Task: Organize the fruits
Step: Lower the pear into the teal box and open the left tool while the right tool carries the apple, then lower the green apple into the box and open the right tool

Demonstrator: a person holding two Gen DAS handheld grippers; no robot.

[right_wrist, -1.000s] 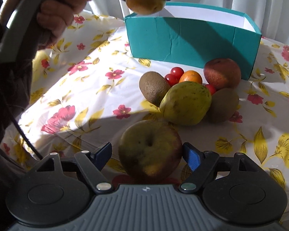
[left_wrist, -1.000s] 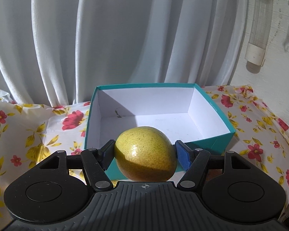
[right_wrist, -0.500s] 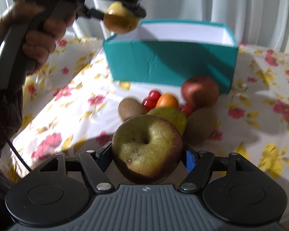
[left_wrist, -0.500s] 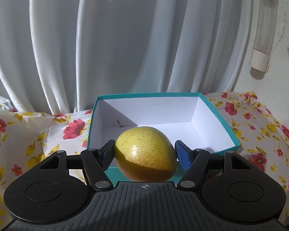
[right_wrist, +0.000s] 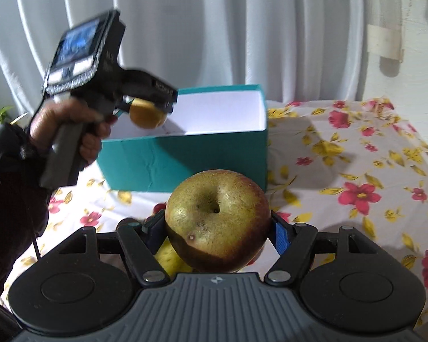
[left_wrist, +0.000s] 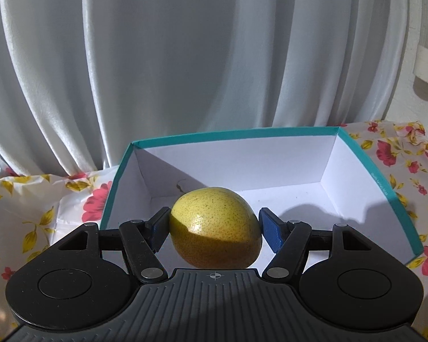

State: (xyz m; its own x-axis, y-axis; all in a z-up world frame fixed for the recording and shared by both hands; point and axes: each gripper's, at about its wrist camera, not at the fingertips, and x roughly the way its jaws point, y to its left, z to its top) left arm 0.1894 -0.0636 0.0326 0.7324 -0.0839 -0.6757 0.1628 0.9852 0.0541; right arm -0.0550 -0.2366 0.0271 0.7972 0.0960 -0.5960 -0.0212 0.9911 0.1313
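Observation:
My left gripper point(left_wrist: 215, 226) is shut on a yellow pear point(left_wrist: 214, 225) and holds it over the near edge of the open teal box point(left_wrist: 385, 188), whose white inside holds nothing. In the right wrist view the left gripper point(right_wrist: 148, 111) and its pear point(right_wrist: 147, 115) hang over the box's point(right_wrist: 185, 159) left end. My right gripper point(right_wrist: 218, 228) is shut on a greenish-red apple point(right_wrist: 218, 219), lifted above the table in front of the box.
The table wears a white cloth with red and yellow flowers point(right_wrist: 342, 171). White curtains point(left_wrist: 185, 57) hang behind the box. A yellow fruit point(right_wrist: 168, 259) and a red one point(right_wrist: 158, 207) peek out under my right gripper. A wall stands at the right.
My left gripper moved forward so the pear is over the box. My right gripper closed on the apple, lifted it off the cloth and tilted up, away from the fruit pile.

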